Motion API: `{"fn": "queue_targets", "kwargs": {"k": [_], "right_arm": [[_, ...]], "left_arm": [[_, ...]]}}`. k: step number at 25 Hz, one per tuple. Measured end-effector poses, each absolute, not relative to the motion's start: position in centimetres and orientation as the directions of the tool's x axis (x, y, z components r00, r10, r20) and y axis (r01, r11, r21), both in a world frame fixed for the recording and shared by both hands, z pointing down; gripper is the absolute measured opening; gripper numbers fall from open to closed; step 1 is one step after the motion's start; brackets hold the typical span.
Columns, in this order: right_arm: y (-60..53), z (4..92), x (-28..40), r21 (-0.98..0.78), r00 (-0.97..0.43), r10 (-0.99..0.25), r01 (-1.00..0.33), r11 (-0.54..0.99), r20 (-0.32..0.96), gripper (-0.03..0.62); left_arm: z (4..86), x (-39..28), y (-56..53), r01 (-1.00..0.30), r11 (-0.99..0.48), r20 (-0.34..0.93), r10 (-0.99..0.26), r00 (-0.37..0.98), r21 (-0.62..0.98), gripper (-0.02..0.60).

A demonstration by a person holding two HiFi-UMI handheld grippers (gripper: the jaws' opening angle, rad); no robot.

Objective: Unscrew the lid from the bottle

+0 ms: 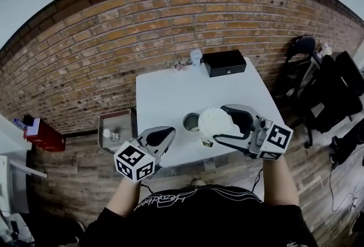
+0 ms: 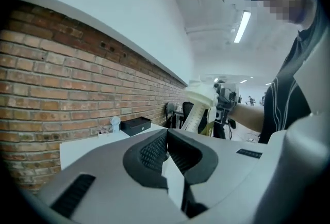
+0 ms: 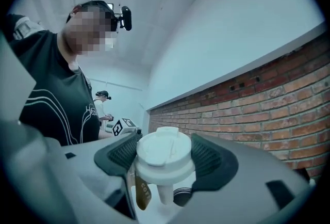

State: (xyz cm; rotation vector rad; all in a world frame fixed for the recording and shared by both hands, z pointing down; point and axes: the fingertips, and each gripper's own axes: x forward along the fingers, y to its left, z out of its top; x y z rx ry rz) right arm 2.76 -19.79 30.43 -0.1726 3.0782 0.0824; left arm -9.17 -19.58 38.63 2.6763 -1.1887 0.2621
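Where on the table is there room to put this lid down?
The table is bare in the middle, between the black box at the back and the bottle. Crowded at the front edge: bottle, left gripper, right gripper.

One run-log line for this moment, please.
left gripper: shut, empty | right gripper: gripping lid | bottle: open, on table

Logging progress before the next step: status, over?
Left gripper shut, empty. Right gripper shut on lid, off the bottle. Bottle stands open on table. Nothing blocking.
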Motion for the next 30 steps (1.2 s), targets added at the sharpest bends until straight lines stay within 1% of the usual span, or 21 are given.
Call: {"fn": "queue_targets", "kwargs": {"k": [6,15,22,30], "right_arm": [[-13.8,32.6,2.0,-0.024,-0.982,-0.187,-0.187,0.982,-0.029,0.325],[-7.4,36.7,1.7,-0.152,-0.951,-0.309,-0.309,0.939,0.028,0.325],[-5.0,37.3,1.7,-0.163,-0.939,-0.343,-0.341,0.926,0.018,0.324],[-4.8,37.8,1.7,-0.158,-0.935,-0.355,-0.352,0.923,0.008,0.324]], "left_arm": [[36.3,-8.4,-13.4,-0.759,-0.637,0.198,-0.733,0.651,0.135,0.031],[37.8,-8.5,-6.2,-0.762,-0.630,0.200,-0.736,0.647,0.150,0.031],[39.0,-8.5,-3.6,-0.753,-0.638,0.221,-0.721,0.657,0.159,0.031],[40.2,-8.7,-3.0,-0.755,-0.634,0.236,-0.718,0.655,0.168,0.031]]}}
